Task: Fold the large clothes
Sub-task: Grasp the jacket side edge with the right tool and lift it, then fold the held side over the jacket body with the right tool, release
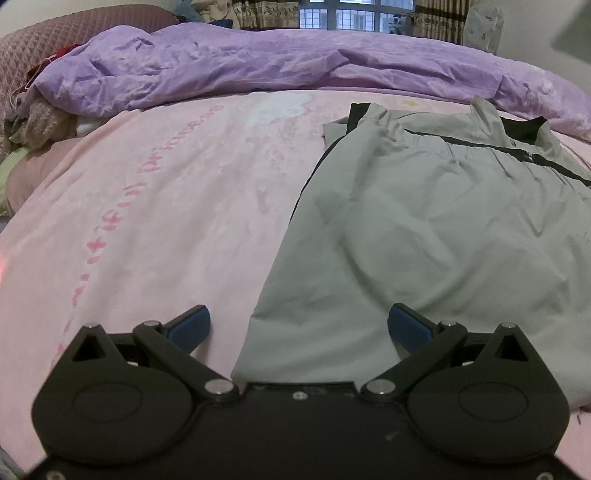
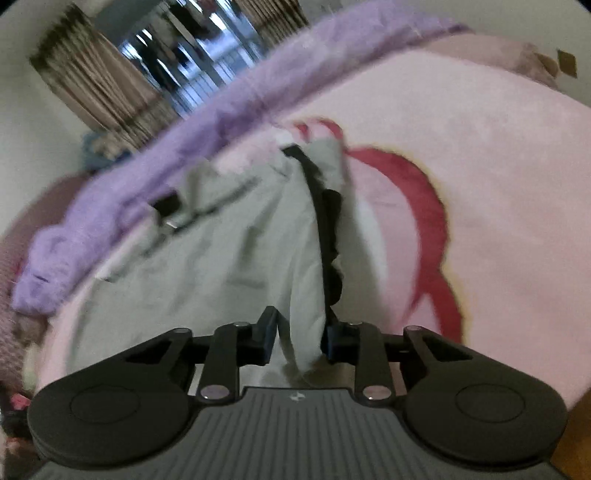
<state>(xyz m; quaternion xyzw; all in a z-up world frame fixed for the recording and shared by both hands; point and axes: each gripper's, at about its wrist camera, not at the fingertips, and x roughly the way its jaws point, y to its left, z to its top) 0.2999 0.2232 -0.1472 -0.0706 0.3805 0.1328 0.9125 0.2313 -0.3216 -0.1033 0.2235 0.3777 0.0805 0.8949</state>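
Note:
A large grey jacket with black trim (image 1: 436, 229) lies spread on the pink bed cover (image 1: 155, 221), its black collar at the far right. My left gripper (image 1: 299, 328) is open and empty, low over the jacket's near left corner, one finger over the pink cover, the other over grey cloth. In the right wrist view, which is blurred, my right gripper (image 2: 299, 338) has its jaws partly closed with a lifted fold of the grey jacket (image 2: 236, 236) between them, beside the black trim strip (image 2: 327, 236). I cannot tell whether the pads pinch the cloth.
A crumpled purple quilt (image 1: 236, 66) runs along the far side of the bed. A mauve quilted headboard (image 1: 48, 40) and a heap of clothes (image 1: 40, 118) are at far left. Curtains and a window (image 1: 340, 16) stand behind. A red print marks the pink cover (image 2: 424, 192).

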